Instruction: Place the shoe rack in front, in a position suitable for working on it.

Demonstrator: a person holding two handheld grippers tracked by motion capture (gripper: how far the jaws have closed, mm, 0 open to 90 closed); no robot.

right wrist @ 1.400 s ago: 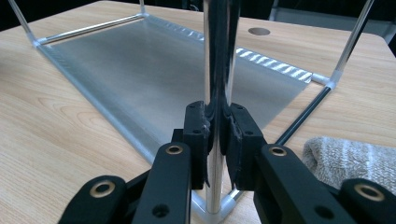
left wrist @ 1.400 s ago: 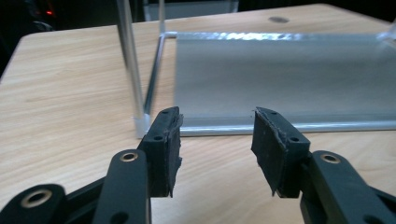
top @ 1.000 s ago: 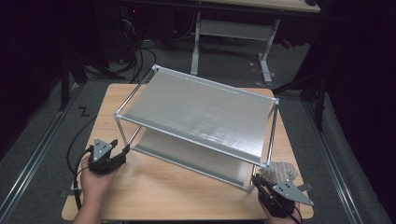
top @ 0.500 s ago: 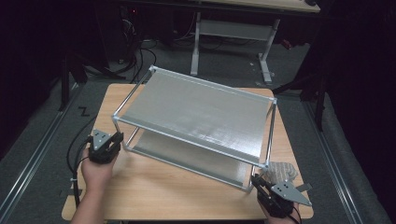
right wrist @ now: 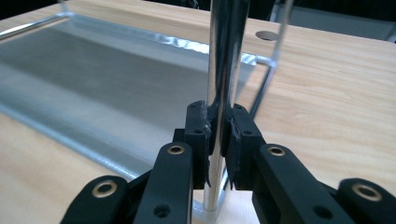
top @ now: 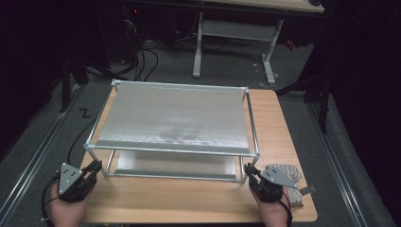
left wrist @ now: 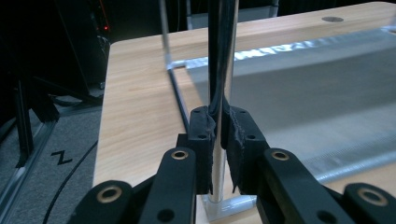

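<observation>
Metal 2-tier rack (top: 172, 118) square on wooden table (top: 189, 203). Left gripper (top: 94, 166) clamped on near-left post (left wrist: 219, 70), right gripper (top: 249, 171) on near-right post (right wrist: 224, 56). Repositioning step; next likely needs both hands moving together.

Background stuff we can spot: a light wooden table (top: 189, 203) with a round grommet hole (left wrist: 332, 19) near its far edge. At 12 o'clock there's a white desk frame (top: 234, 35) on the grey floor (top: 47, 137), black cables (top: 142, 54) at 11, and a crumpled grey cloth (top: 288, 172) at 5.
</observation>
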